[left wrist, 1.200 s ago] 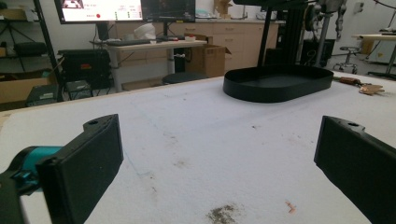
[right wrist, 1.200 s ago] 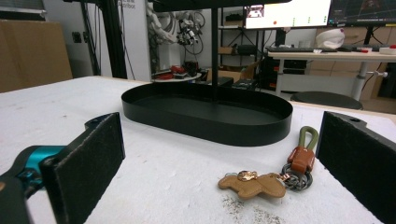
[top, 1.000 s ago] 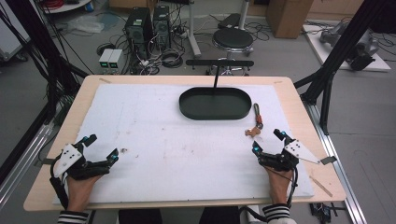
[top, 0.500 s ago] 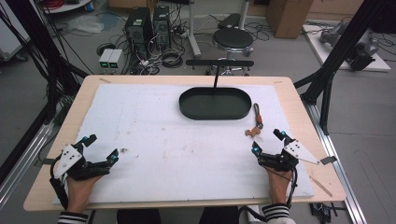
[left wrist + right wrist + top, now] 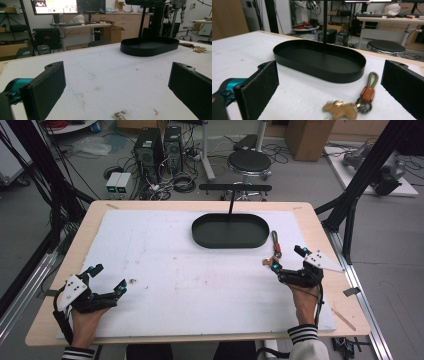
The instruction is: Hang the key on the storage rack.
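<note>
Right gripper (image 5: pixel 284 259) jaws wide, facing keyring (image 5: pixel 352 103) beside tray (image 5: pixel 230 231), likely pickup; left gripper (image 5: pixel 106 279) wide, empty.

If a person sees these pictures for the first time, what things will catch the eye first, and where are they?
First comes the black oval tray with its upright T-shaped stand, at the far middle of the white mat. Next is the keychain with a brown figure charm and olive loop, lying just right of the tray, in front of the open right tongs. The left tongs, also open, rest at the near left corner.
</note>
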Demonstrator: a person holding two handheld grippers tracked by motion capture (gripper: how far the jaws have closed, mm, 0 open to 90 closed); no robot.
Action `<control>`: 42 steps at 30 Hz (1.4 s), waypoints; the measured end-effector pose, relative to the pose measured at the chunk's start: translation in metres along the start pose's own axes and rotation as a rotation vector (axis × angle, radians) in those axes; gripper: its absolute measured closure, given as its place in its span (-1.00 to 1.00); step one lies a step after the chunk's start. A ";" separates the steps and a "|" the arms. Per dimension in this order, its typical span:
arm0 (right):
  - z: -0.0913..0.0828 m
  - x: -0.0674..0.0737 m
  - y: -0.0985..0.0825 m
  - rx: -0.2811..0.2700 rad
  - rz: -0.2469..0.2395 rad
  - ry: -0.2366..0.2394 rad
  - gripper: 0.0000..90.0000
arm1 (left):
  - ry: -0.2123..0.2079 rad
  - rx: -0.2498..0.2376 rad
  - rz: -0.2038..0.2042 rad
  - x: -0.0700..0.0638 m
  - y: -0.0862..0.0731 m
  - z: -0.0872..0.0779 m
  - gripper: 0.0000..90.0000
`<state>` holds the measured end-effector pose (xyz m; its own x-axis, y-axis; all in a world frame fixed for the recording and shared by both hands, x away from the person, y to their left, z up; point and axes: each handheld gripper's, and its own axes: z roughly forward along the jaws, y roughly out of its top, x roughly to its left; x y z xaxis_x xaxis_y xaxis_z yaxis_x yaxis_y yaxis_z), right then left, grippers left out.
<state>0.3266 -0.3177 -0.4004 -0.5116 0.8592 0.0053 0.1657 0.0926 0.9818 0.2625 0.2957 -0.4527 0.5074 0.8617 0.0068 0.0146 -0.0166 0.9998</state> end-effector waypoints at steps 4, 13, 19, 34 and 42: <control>0.010 -0.008 0.022 0.043 0.007 -0.017 -0.99 | 0.003 0.003 0.001 -0.001 0.000 0.001 -0.96; 0.035 -0.023 0.055 0.195 0.021 -0.033 -0.99 | 0.001 -0.002 -0.005 0.000 0.000 0.000 -0.96; 0.053 -0.034 0.068 0.325 0.014 -0.034 -0.99 | 0.002 -0.001 -0.006 0.000 0.000 0.000 -0.96; 0.102 -0.052 0.078 0.595 0.046 -0.038 -0.88 | 0.002 0.002 -0.005 0.000 0.000 0.001 -0.96; 0.116 -0.060 0.068 0.701 0.046 -0.091 -0.88 | 0.003 0.003 0.000 0.000 0.000 0.001 -0.96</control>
<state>0.4664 -0.3050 -0.3563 -0.4231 0.9061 -0.0021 0.7049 0.3306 0.6275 0.2628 0.2951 -0.4526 0.5052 0.8630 0.0071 0.0175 -0.0185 0.9997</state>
